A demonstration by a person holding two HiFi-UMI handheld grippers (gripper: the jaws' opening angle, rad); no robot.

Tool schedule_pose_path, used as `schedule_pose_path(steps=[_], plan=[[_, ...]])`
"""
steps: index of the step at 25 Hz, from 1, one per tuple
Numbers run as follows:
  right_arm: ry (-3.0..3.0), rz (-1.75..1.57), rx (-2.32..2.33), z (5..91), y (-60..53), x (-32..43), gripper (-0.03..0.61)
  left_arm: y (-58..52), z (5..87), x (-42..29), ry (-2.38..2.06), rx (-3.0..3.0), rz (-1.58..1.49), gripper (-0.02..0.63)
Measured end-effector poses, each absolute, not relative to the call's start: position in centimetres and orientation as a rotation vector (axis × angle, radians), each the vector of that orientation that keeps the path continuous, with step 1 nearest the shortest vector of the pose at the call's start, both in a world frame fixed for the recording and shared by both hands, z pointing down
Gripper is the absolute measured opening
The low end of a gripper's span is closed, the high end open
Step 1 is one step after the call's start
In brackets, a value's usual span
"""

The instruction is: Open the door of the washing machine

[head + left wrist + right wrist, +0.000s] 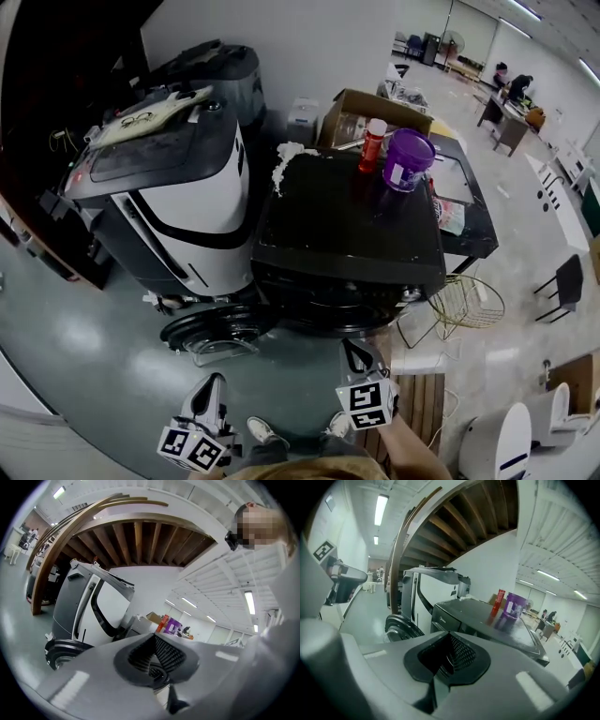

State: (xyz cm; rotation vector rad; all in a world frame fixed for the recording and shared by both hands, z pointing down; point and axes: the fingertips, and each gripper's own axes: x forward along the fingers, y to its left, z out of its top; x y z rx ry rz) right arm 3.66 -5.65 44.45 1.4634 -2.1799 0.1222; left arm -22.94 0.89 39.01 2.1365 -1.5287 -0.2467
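Glossy grey workshop floor lies under both tools. Nearest, the left gripper and right gripper hang low, jaws pressed together on nothing, probably because no grip is needed now. Just ahead, left of the right jaws, the round dark-rimmed glass door stands swung out from the black front-loading washing machine. Farther off, a purple plastic tub sits on top.
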Motion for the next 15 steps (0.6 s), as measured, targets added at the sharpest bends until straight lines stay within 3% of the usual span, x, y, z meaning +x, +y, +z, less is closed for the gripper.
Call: schedule_pose_path(steps=[15], plan=[[-2.305, -0.038, 1.572, 34.2, -3.5, 9.7, 0.005, 1.0, 35.6, -20.2, -1.602, 2.163, -0.293, 0.06]])
